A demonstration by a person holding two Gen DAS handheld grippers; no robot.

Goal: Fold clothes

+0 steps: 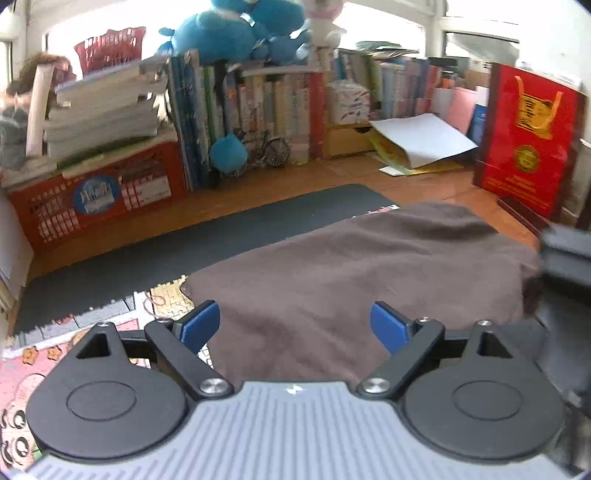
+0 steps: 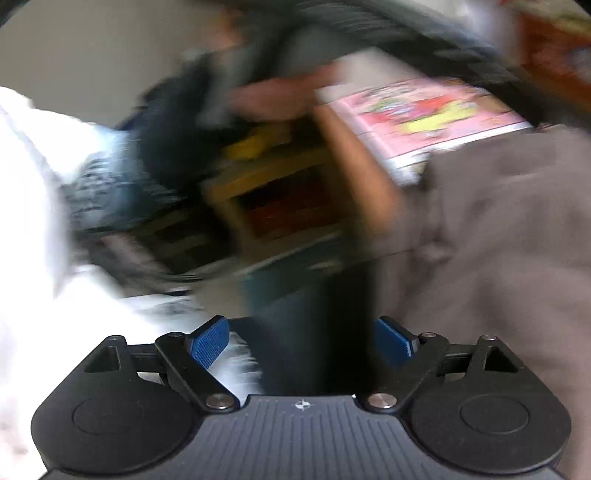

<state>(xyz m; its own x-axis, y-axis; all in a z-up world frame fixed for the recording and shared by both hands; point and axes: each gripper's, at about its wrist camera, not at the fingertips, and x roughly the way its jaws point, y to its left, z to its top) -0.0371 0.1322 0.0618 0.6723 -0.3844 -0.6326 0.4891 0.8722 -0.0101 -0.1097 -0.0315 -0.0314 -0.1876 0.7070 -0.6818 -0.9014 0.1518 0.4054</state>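
The left tool [image 1: 294, 325] sits low over the worktop with its two blue-padded fingers [image 1: 201, 323] spread wide apart and nothing between them. Directly beneath and ahead of it lies a brown garment [image 1: 369, 273], spread in a rumpled, roughly folded mass that fills the middle of the left wrist view. The garment rests partly on a colourful jigsaw puzzle [image 1: 74, 347] with pink and cartoon patterns, which shows at the lower left, and partly on a dark grey mat [image 1: 207, 236] that stretches away behind it. Beyond the mat is the wooden worktop [image 1: 332, 173]. Along its far edge stands a row of books [image 1: 280, 103], with a red crate [image 1: 99, 195] holding a stack of books on the left, blue plush toys [image 1: 236, 33] on top of the row, a small model bicycle [image 1: 269, 147] in front of it, and a red bag [image 1: 532, 140] upright on the right. At the right edge of that view, a dark blurred shape touches the garment's side; what it is cannot be told.

The right tool [image 2: 302, 341] also has its blue pads [image 2: 208, 345] spread apart, gripping nothing. Its view is heavily smeared by motion. The brown garment [image 2: 491, 236] fills the right side, the puzzle [image 2: 417, 118] shows beyond it, and white fabric [image 2: 29, 192] fills the left edge. The rest is too blurred to identify.
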